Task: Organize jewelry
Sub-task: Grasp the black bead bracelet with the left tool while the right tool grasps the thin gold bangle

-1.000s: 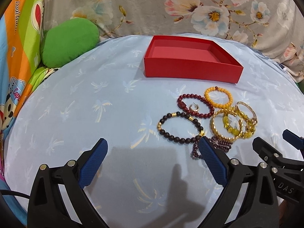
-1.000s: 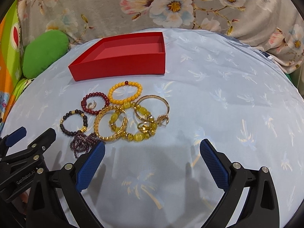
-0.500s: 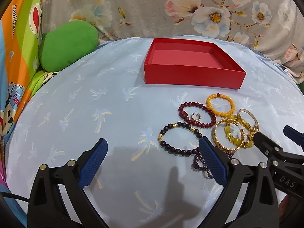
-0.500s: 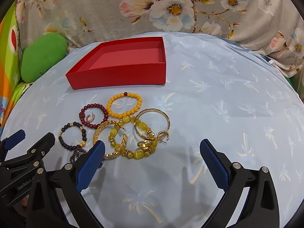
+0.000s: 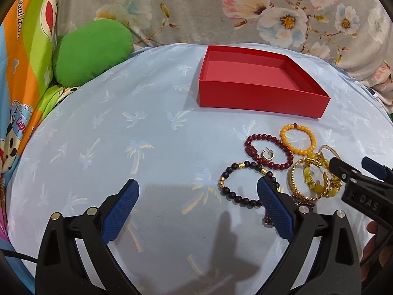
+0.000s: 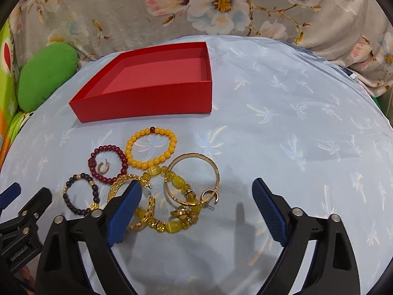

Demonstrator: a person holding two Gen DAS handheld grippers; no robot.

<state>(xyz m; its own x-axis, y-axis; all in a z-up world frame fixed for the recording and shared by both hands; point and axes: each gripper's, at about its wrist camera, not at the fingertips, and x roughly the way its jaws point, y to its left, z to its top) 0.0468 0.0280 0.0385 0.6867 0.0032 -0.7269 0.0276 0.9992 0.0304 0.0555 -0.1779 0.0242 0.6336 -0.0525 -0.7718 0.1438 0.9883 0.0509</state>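
Jewelry sits in a cluster on the pale blue palm-print cloth, just in front of the empty red box.

Right gripper: jaws wide but closing. Yellow glass-bead bracelet, gold bangle and a small gold hoop lie between them, toward the left finger; pads not pressing on anything. Gold chain bracelet runs partly under that left finger. Orange bead bracelet, dark red bead bracelet with an earring inside its loop, and the black-and-gold bead bracelet lie beyond and to the left.

Left gripper: jaws wide open over bare cloth; the black-and-gold bracelet lies against its right finger, the rest further right.

Writing: "DAS" on the right gripper body in the left view, "GenRobot.AI" on the left gripper body in the right view. Cartoon sheet at left reads "Daul fram..." and "Cap...", cut off.
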